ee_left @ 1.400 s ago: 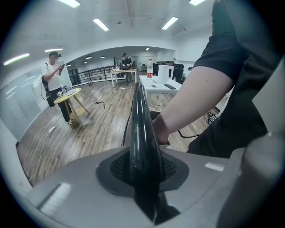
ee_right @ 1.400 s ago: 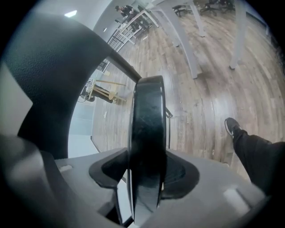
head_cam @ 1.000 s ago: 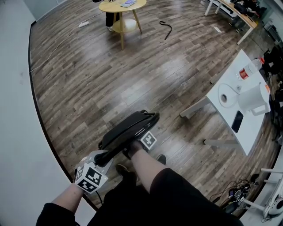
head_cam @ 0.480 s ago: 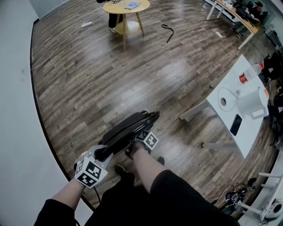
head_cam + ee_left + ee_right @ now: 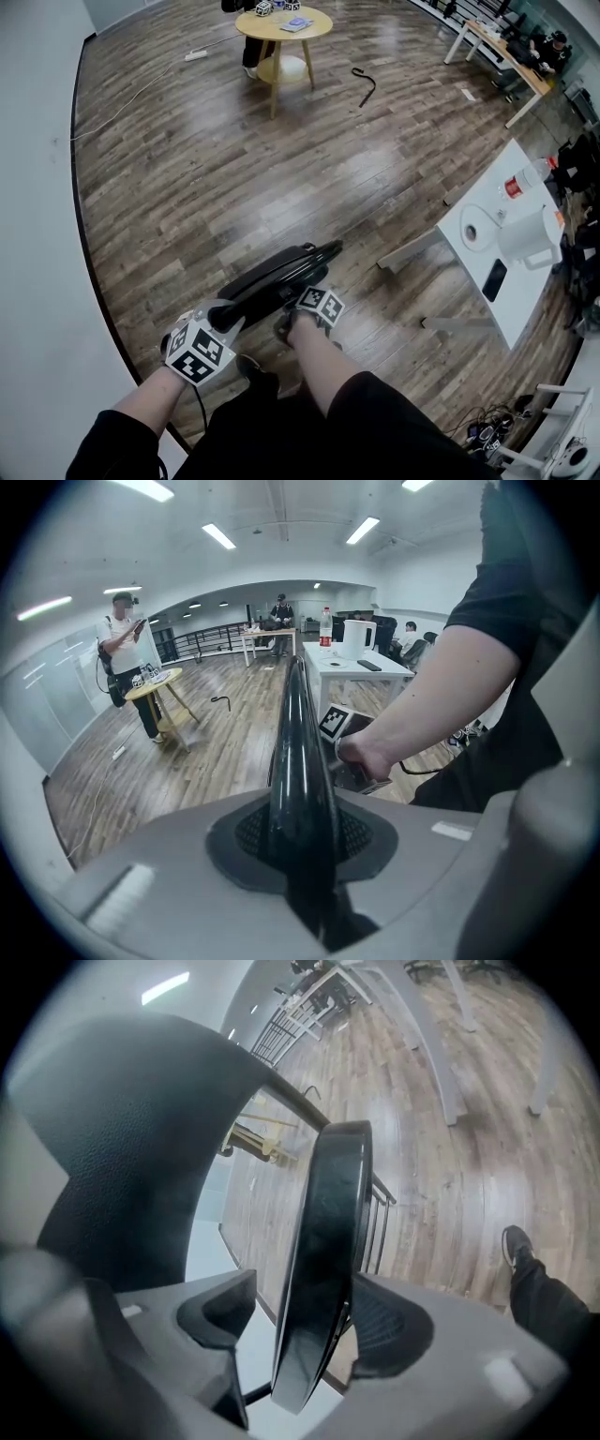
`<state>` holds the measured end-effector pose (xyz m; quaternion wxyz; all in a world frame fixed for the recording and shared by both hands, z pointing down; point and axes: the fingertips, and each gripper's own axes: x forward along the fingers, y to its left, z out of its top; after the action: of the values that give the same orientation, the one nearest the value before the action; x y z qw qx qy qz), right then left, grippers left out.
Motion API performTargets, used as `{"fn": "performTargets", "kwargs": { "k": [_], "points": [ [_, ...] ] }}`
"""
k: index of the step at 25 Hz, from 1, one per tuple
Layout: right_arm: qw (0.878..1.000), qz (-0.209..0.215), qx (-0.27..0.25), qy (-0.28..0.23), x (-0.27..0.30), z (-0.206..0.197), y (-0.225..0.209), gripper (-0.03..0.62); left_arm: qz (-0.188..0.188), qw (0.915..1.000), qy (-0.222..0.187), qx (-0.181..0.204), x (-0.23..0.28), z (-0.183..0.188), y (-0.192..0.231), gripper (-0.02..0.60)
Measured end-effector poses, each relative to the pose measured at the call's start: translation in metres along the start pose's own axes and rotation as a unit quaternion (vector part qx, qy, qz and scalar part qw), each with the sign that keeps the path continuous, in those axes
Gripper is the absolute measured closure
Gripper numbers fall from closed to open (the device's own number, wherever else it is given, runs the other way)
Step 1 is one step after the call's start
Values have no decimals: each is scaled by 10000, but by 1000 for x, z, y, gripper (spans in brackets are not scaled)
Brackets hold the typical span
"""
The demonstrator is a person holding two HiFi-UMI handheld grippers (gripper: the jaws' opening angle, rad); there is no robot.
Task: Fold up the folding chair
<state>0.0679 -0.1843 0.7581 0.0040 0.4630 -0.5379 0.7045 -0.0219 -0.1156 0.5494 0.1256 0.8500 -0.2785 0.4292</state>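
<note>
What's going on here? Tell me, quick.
A person with a gripper in each hand is handling a black folding chair, which looks folded flat and is held upright over the wood floor. The left gripper is clamped on the chair's thin edge. The right gripper has just been opening its jaws. The chair's panel is between them with a gap on one side, so it seems to be letting go.

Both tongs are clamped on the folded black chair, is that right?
Not quite. The left tongs are clamped on the folded chair, but the right tongs are not. Their jaws have just been opening, and the right gripper view shows a gap between one pad and the chair's edge, which stands between them.
</note>
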Motion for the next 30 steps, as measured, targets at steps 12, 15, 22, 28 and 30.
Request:
{"fn": "performTargets", "kwargs": {
  "k": [12,15,22,28,30],
  "points": [
    [9980,411,-486,57,-43,-14,36,303,-87,9999,12,143,3,5,14,508],
    [9964,632,-555,64,-59,-19,57,304,-124,9998,-12,184,7,8,14,506],
    [9900,887,-1097,-36,-103,-26,93,306,-235,9993,-107,280,12,12,12,502],
    [9714,1153,-2077,61,-146,-29,123,312,-248,9992,-148,277,16,16,21,503],
    [9614,1257,-2445,104,-161,-26,131,315,-262,9992,-150,268,17,16,22,503]
  ]
}}
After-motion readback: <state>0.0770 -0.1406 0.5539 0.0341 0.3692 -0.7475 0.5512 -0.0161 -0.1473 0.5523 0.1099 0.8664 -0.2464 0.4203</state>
